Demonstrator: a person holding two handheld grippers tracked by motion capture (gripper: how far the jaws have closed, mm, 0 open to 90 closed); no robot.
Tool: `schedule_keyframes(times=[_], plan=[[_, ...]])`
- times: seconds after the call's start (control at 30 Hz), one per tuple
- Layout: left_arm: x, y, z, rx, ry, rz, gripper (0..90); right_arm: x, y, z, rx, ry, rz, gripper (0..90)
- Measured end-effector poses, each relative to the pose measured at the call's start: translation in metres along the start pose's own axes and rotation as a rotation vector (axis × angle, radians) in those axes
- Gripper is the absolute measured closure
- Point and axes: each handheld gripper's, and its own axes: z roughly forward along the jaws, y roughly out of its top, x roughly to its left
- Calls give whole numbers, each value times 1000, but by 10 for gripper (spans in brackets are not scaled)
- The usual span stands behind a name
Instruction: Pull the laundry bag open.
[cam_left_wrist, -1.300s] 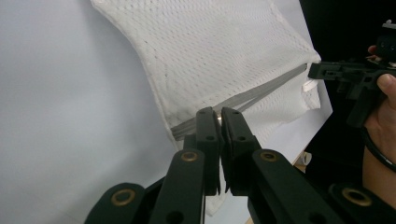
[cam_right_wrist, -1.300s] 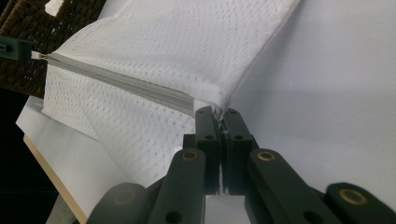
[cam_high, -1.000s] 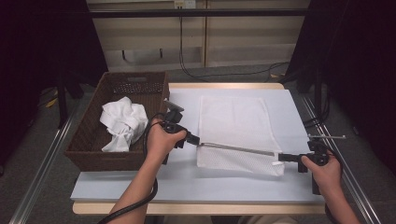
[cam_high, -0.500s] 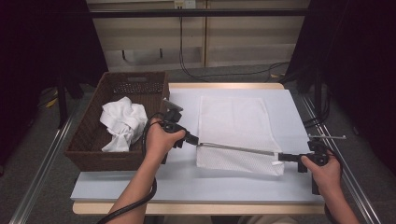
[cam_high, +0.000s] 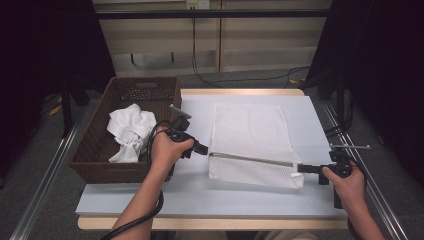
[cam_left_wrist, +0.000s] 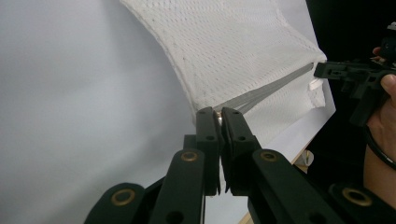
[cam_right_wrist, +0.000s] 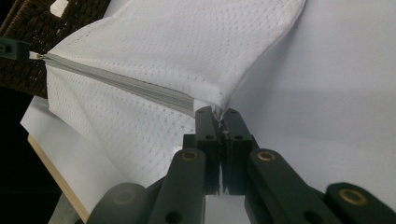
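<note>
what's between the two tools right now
The white mesh bag: its zipper edge stretches taut from the left tool to the right tool, seen in the high view.

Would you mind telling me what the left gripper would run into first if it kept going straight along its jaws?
Most likely the mesh laundry bag: the left gripper is already shut on its corner and points along the zipper edge, toward the right gripper beyond.
</note>
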Motion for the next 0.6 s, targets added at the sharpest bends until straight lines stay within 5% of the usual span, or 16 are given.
schedule_keyframes(times=[0.6], plan=[[1,-2,-2,12,28,3,867,4,0,2,3,5,-26,853]])
